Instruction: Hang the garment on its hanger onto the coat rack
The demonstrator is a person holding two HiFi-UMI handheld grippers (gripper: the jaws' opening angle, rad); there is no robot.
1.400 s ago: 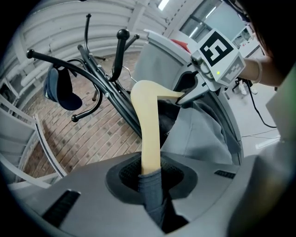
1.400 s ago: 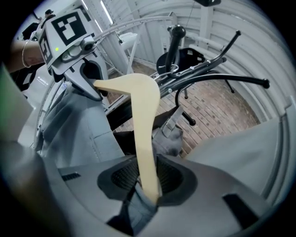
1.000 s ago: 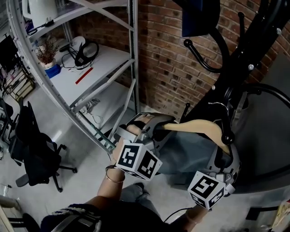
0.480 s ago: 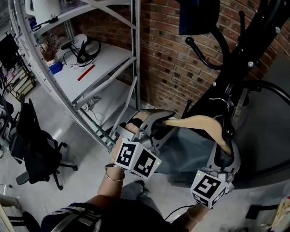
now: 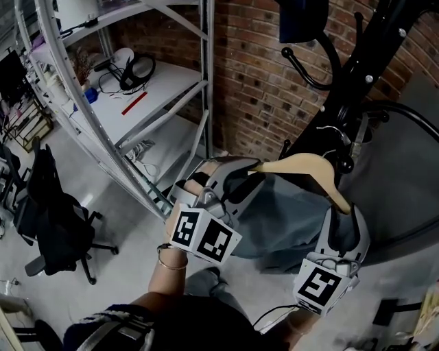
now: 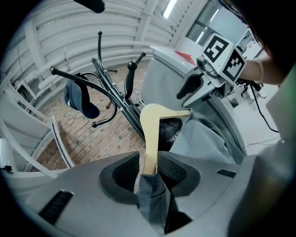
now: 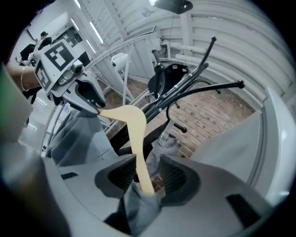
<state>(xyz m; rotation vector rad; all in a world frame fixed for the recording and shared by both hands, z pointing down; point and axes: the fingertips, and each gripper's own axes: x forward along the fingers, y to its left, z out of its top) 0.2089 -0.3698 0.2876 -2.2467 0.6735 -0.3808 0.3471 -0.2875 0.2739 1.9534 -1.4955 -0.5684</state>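
A pale wooden hanger (image 5: pixel 302 164) carries a grey garment (image 5: pixel 288 219) beside the black coat rack (image 5: pixel 357 75). Its wire hook (image 5: pixel 336 134) lies against a lower rack arm. My left gripper (image 5: pixel 236 177) has its jaws around the hanger's left end and they are opening. In the left gripper view the hanger (image 6: pixel 150 134) and a fold of cloth stand between the pads (image 6: pixel 173 169). My right gripper (image 5: pixel 343 219) is at the right end, its jaws also opening. In the right gripper view the hanger (image 7: pixel 134 129) runs between the pads (image 7: pixel 173 176), with a gap beside it.
A brick wall (image 5: pixel 254 82) stands behind the rack. A dark blue item (image 5: pixel 305 20) hangs on an upper rack arm. Grey metal shelving (image 5: pixel 137 103) with headphones fills the left. A black office chair (image 5: pixel 48 212) stands on the floor at far left.
Both pairs of jaws have widened around the hanger's ends. The hanger with the garment now sits a little higher, closer to the rack's arm.
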